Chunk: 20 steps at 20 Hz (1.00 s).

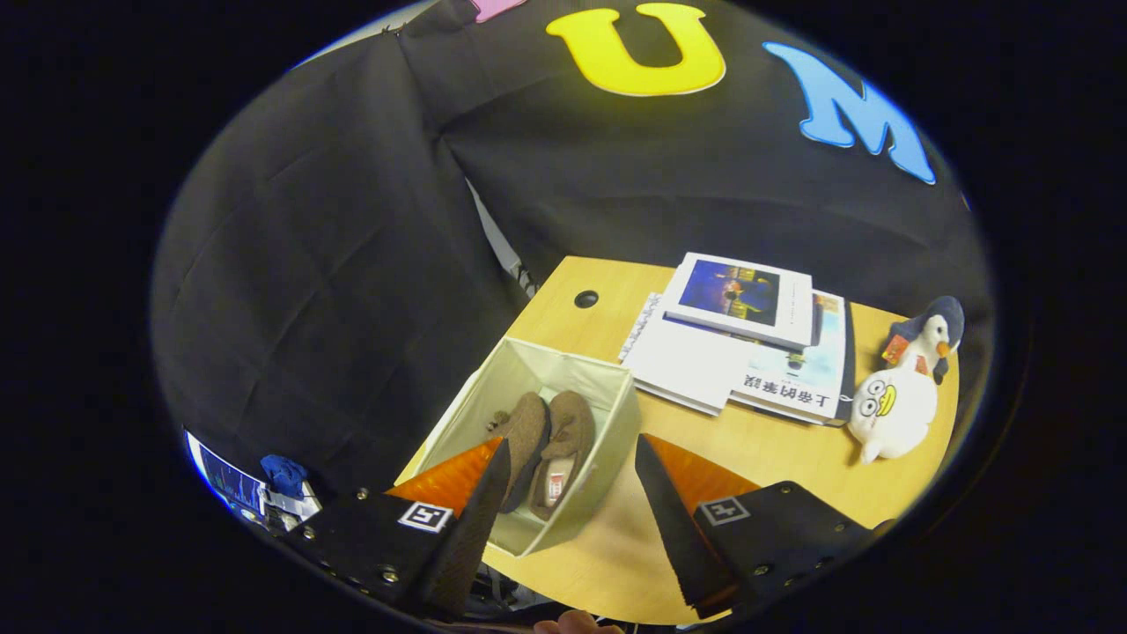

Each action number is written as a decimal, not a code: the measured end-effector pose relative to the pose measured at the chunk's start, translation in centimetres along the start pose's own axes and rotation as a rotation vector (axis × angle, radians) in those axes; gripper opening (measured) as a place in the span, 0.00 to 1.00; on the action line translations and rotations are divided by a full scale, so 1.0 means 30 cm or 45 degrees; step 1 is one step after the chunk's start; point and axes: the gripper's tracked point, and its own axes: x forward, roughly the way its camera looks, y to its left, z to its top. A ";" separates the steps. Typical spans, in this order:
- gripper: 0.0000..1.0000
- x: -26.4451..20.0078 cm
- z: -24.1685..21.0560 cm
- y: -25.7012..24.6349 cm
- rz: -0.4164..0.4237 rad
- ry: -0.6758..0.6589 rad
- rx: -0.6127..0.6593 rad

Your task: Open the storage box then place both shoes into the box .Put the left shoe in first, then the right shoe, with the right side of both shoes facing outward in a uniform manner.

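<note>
Already both shoes lie side by side inside the open storage box, which stands at the near corner of the worktop, just ahead of my fingers. My hand-held gripper hangs above the box with its fingers spread wide and nothing between them. Judging by this, the placing looks finished, so the next move calls for little more than lifting clear without catching the box wall. My left finger covers the near end of one shoe, and I cannot tell which shoe is left or right, nor which side faces outward. Beyond the box lie stacked books, with two plush toys beside them.
</note>
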 end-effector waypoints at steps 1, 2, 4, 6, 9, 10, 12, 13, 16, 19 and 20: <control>0.90 -0.044 0.008 -0.024 -0.012 -0.052 0.012; 0.95 -0.088 0.011 -0.054 -0.037 -0.103 0.017; 0.98 -0.175 0.030 -0.124 -0.093 -0.232 0.012; 0.98 -0.281 0.046 -0.190 -0.164 -0.369 0.014; 0.98 -0.421 0.089 -0.275 -0.252 -0.587 0.047; 0.97 -0.467 0.092 -0.305 -0.281 -0.643 0.052; 0.98 -0.568 0.123 -0.333 -0.322 -0.772 0.053; 0.98 -0.627 0.145 -0.353 -0.362 -0.844 0.046; 0.98 -0.813 0.166 -0.394 -0.517 -1.025 0.008; 0.97 -0.884 0.149 -0.400 -0.572 -1.070 0.009; 0.97 -0.903 0.146 -0.407 -0.582 -1.074 0.011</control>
